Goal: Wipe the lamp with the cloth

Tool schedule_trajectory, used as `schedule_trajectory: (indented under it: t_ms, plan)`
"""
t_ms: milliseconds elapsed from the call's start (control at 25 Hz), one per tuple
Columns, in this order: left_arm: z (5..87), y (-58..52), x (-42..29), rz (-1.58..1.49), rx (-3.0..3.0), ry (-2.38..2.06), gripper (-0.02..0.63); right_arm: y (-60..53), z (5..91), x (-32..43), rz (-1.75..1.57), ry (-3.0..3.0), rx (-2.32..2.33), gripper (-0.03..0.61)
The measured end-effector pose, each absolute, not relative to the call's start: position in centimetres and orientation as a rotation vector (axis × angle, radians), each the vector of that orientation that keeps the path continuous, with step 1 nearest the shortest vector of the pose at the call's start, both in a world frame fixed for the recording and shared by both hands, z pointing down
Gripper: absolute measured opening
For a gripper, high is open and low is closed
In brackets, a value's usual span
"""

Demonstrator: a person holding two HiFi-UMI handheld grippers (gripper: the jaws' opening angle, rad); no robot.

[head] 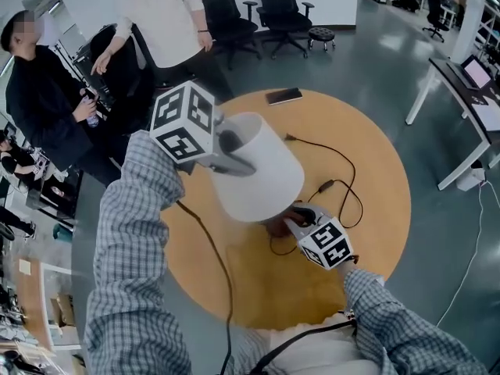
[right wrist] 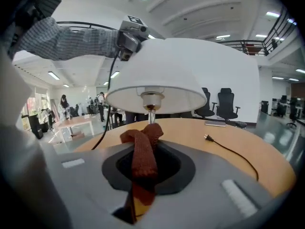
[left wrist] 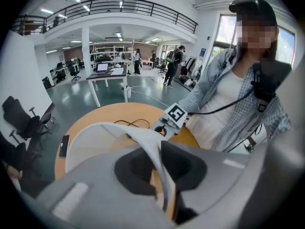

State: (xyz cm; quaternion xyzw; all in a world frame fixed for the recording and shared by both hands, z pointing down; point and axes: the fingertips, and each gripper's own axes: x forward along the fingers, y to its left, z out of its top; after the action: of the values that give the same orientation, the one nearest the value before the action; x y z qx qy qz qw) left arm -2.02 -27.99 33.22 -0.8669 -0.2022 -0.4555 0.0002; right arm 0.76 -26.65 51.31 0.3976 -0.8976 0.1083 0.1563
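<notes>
Wiping's about to start I'd say: left gripper (left wrist: 159, 168) clamped on the lampshade (head: 262, 170) rim steadying the lamp (right wrist: 181, 66) on the round table (head: 375, 170), right gripper (right wrist: 143, 175) pinching the brown cloth (right wrist: 143, 149) low by the stem (right wrist: 151, 112), which next needs lifting onto the shade.

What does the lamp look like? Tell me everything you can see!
The lamp has a plain white shade, wider at the bottom, fabric by its look, on a thin metal stem. It stands on the round wooden table; its base is mostly hidden. The left hand-held gripper pinches the shade's top rim. The brown cloth in the right hand-held gripper sits just under the shade, by the stem.
</notes>
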Motion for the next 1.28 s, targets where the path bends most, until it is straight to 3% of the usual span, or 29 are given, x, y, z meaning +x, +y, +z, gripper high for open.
schedule_trajectory:
  t_ms: [560,1000,1280]
  plan:
    - [33.1,-28.8,-3.0,-1.375,-2.761,-0.655,0.038,-27.7,60.5,2.0,0.38,-2.287,1.096,0.04]
    - [33.0,-28.5,-2.7,-1.399,-2.738,-0.656,0.04,-30.2,48.8,-1.4,0.222,-2.594,1.187,0.04]
    - [33.2,-28.0,-2.1,-1.406,-2.723,-0.651,0.039,-26.8,58.0,0.7,0.307,-2.308,1.032,0.04]
